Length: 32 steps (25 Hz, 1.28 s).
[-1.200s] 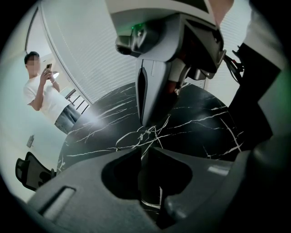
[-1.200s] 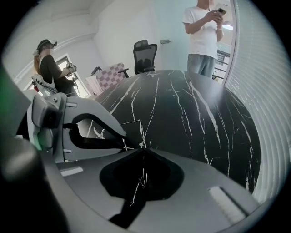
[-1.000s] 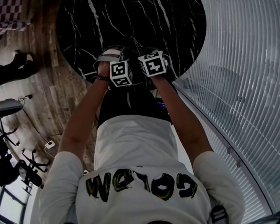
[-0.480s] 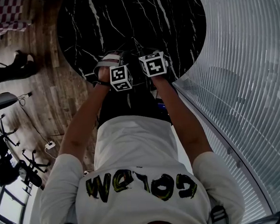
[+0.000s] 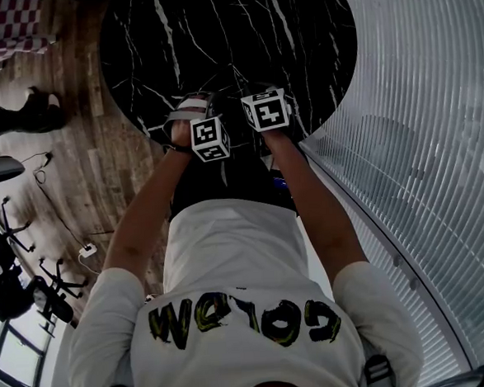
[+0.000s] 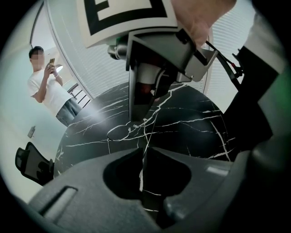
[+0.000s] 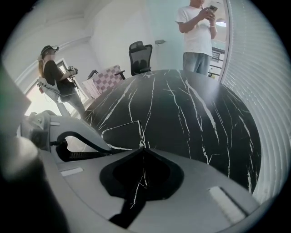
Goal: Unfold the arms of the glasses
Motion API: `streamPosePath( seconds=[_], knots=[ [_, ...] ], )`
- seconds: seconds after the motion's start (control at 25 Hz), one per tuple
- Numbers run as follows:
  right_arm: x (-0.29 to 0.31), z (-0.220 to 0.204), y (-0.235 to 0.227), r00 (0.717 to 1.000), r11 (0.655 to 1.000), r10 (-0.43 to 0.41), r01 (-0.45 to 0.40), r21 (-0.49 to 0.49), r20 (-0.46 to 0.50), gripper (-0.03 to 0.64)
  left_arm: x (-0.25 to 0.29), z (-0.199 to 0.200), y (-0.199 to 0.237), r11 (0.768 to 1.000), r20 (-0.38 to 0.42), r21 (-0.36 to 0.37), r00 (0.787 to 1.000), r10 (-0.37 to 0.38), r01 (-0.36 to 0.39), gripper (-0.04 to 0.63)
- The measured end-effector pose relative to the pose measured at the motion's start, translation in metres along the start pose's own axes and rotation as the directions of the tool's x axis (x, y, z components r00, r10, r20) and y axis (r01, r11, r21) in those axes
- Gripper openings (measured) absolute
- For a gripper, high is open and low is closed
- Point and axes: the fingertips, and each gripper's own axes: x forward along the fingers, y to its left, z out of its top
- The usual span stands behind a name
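The glasses (image 6: 121, 132) are thin wire-framed with clear lenses and lie on the black marble table (image 5: 231, 32) near its front edge. In the right gripper view one lens outline (image 7: 120, 133) sits just left of my right gripper (image 7: 143, 148), which is shut on the frame's edge. The left gripper view shows that gripper's tip (image 6: 136, 119) coming down onto the frame. A thin arm runs from there into my left gripper (image 6: 143, 150), whose jaws have just been closing and now pinch it. In the head view the marker cubes (image 5: 209, 139) hide the glasses.
A person with a phone (image 7: 198, 32) stands beyond the table's far side. Another person (image 7: 57, 77) stands at the left by an office chair (image 7: 138, 57). A white ribbed curved wall (image 5: 420, 135) borders the table's right; wooden floor (image 5: 99, 157) lies to the left.
The left gripper's marker cube has edged slightly toward the person's body. The right gripper has stayed where it was.
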Motion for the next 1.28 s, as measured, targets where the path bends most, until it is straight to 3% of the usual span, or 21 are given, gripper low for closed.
streamPosePath(
  seconds=[1.28],
  knots=[
    [-0.001, 0.002, -0.004, 1.0, 1.0, 0.003, -0.003, 0.025, -0.004, 0.006, -0.008, 0.009, -0.036, 0.996, -0.015, -0.072, 0.999, -0.044, 0.043, 0.034]
  ],
)
